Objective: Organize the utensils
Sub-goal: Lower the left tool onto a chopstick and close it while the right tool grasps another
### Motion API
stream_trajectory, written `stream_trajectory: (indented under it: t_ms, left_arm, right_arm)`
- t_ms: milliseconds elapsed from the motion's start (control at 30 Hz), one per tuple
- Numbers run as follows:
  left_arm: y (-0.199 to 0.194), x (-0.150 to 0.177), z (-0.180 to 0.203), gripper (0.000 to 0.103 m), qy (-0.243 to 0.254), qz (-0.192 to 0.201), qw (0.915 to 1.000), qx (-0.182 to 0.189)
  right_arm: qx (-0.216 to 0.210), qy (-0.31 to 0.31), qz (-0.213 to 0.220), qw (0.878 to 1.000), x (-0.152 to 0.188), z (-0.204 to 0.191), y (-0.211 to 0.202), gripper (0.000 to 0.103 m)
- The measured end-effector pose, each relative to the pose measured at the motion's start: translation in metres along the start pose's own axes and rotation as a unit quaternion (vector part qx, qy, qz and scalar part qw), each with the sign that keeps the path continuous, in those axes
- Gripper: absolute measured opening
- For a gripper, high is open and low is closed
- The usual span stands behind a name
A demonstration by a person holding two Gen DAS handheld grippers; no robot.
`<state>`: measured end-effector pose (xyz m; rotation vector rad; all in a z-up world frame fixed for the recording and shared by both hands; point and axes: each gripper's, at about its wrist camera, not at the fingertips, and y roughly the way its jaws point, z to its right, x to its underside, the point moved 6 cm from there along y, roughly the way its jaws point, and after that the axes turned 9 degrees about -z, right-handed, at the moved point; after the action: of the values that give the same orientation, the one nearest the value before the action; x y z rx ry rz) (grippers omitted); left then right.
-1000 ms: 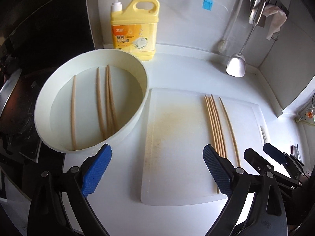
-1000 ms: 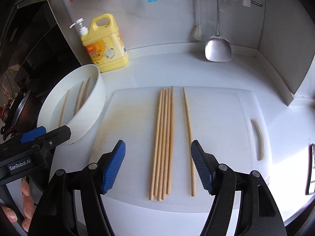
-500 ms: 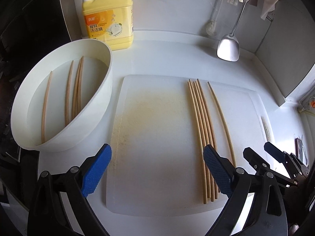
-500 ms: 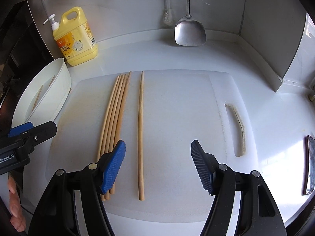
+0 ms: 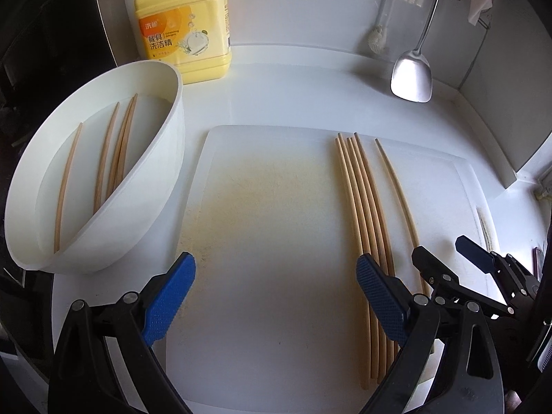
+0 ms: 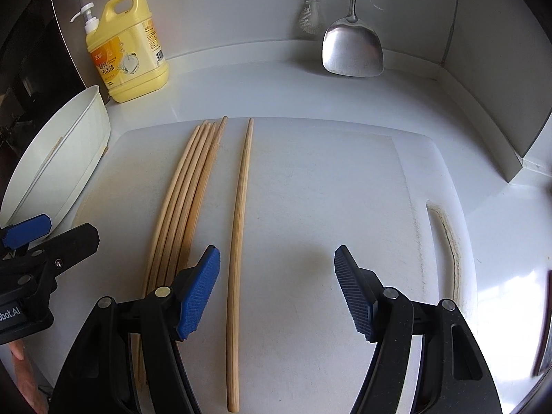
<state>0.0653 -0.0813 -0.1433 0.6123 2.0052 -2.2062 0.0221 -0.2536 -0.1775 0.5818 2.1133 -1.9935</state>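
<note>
Chopsticks (image 6: 188, 203) lie bundled at eleven o'clock, a loner (image 6: 238, 227) at twelve between my spread right claw (image 6: 276, 289), so I'd pinch mid-shaft, left claw (image 5: 276, 296) spread too.

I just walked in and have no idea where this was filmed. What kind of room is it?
Most likely a home kitchen counter: a yellow dish soap jug stands by the wall, a metal spatula hangs above, and chopsticks lie on a white cutting board.

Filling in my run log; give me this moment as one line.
left gripper: open, empty | right gripper: open, over single chopstick | bundle: on cutting board | more chopsticks: in basin
</note>
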Motion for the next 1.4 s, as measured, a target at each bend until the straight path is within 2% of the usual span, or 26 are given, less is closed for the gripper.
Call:
stream_trajectory:
  t_ms: [367,600,1100,1267,1400]
  left_arm:
    - [0.009,-0.004,0.013,0.093,0.011,0.007,0.9999,0.003]
    - [0.022,-0.002,0.023,0.093,0.033,-0.004,0.9993,-0.015]
    - [0.034,-0.006,0.025,0.093,0.034,-0.009,0.9993,-0.014]
    - [0.038,-0.007,0.025,0.096,0.026,-0.013,0.9994,-0.017]
    - [0.041,-0.007,0.023,0.096,0.023,-0.012,0.9992,-0.029]
  right_arm:
    - [0.03,-0.023,0.016,0.999,-0.003,0.005,0.004,0.066]
    - [0.041,-0.025,0.018,0.999,-0.004,0.013,0.003,0.066]
    - [0.035,-0.005,0.016,0.999,-0.007,0.022,0.004,0.066]
    - [0.032,-0.005,0.016,0.999,-0.008,0.021,0.005,0.066]
    - [0.03,-0.009,0.017,0.999,-0.009,0.021,0.005,0.066]
